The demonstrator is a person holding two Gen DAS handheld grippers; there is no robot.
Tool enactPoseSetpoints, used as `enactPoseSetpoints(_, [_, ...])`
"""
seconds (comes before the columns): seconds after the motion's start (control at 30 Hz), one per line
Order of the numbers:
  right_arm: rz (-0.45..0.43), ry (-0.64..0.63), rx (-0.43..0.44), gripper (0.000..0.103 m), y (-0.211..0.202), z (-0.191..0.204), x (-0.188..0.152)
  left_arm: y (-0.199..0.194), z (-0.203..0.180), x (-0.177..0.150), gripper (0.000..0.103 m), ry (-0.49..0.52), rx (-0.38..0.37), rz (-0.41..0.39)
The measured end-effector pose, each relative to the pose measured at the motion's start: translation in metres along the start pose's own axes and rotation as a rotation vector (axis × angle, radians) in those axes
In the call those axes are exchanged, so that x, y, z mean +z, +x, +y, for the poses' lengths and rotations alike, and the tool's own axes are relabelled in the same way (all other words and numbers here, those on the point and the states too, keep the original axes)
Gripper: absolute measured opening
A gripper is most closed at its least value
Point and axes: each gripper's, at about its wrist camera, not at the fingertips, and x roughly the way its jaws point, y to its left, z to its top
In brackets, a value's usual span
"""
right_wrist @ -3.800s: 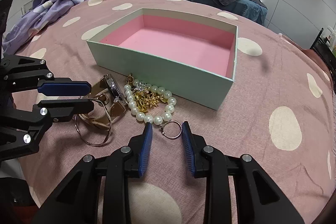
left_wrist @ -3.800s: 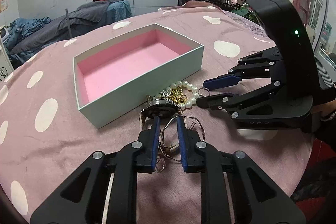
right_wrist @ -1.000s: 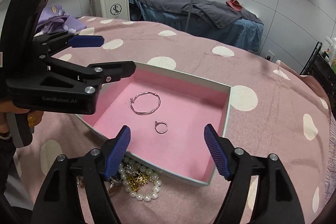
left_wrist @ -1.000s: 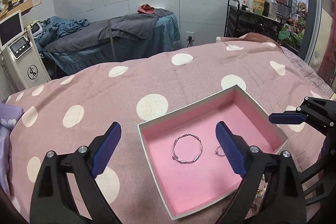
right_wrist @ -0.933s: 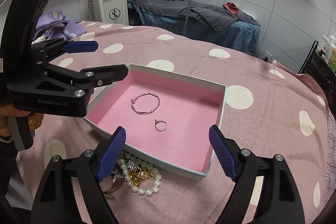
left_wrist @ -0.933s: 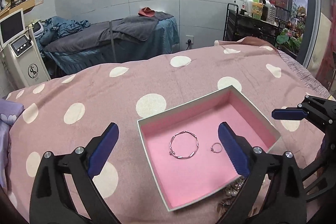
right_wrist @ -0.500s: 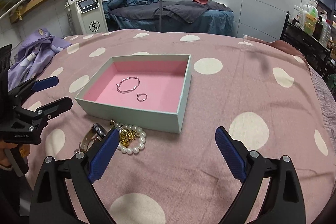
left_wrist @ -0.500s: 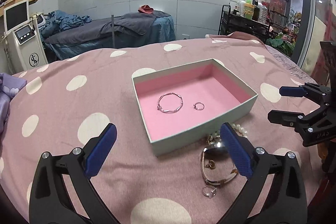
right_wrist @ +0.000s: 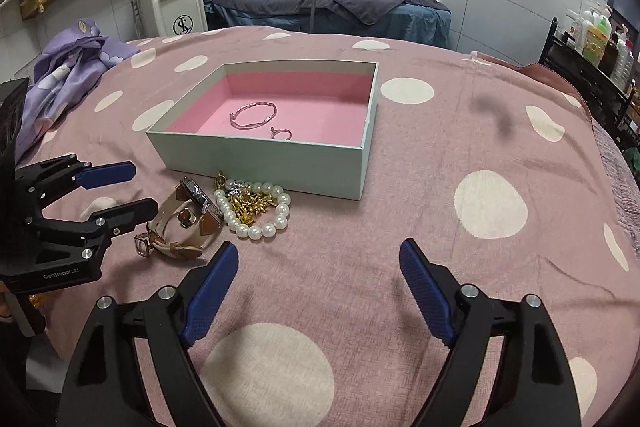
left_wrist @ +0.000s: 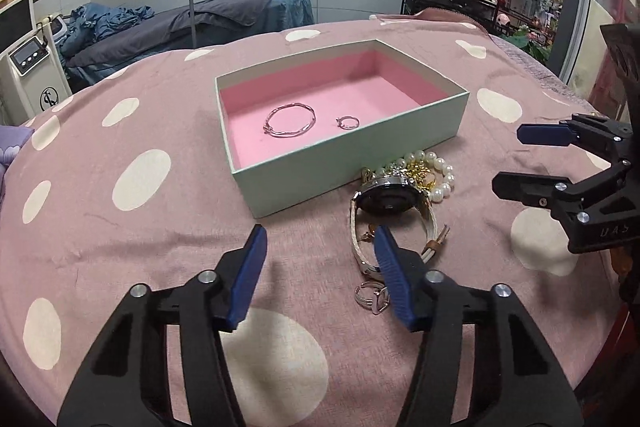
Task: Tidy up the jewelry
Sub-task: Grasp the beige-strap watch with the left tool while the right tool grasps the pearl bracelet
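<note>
Box: a pale green box (left_wrist: 352,151) with a pink lining lay open on the cloth (left_wrist: 160,131), far of both grippers; seen from the right wrist (right_wrist: 260,155) its near wall faced the loose jewelry
Bangle: a silver bangle (left_wrist: 290,120) lay flat on the pink floor, left of centre; also seen from the right wrist (right_wrist: 254,119)
Ring in box: a small ring (left_wrist: 347,123) lay just right of the bangle, apart from it; (right_wrist: 282,134) nearer the near wall in the right view
Pearls: a pearl bracelet (right_wrist: 256,209) lay on the cloth just outside the box's near wall, with gold chain (right_wrist: 250,205) heaped inside its loop; (left_wrist: 434,173) in the left view
Watch: a watch (left_wrist: 390,201) with a pale strap lay just left of the pearls, touching them; its strap curled toward the near side (right_wrist: 184,223)
Loose ring: a small ring (left_wrist: 370,295) lay on the cloth near of the watch, just beside the left gripper's right finger (left_wrist: 390,279)
Left gripper: left gripper (left_wrist: 320,275) hovered over the cloth, its jaws half apart and closing, nothing but bare cloth between them; (right_wrist: 116,187) in the right view it pointed at the watch
Right gripper: right gripper (right_wrist: 316,287) hovered near of the pearls, jaws wide and closing, only cloth between them; (left_wrist: 532,159) in the left view it stood right of the pearls
Cloth: pink with white spots
</note>
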Motion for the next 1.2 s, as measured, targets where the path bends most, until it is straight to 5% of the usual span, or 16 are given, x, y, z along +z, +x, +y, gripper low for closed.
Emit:
enactPoseSetpoints(0.2, [0.027, -0.021, 0.016, 0.056, 0.009, 0.003, 0.009, 0.012, -0.011, 0.008, 0.034, 0.069, -0.007, 0.035])
enactPoseSetpoints(0.6, [0.056, -0.053, 0.019, 0.046, 0.023, 0.009, 0.019, 0.045, -0.018, 0.021, 0.022, 0.145, -0.010, 0.142])
enactPoseSetpoints(1.03, [0.145, -0.070, 0.000, 0.029, 0.051, 0.024, 0.026, 0.054, -0.027, 0.026, 0.007, 0.202, -0.010, 0.149])
enactPoseSetpoints(1.2, [0.139, -0.096, 0.009, 0.009, 0.049, 0.030, 0.023, 0.050, -0.020, 0.023, 0.005, 0.149, -0.037, 0.116])
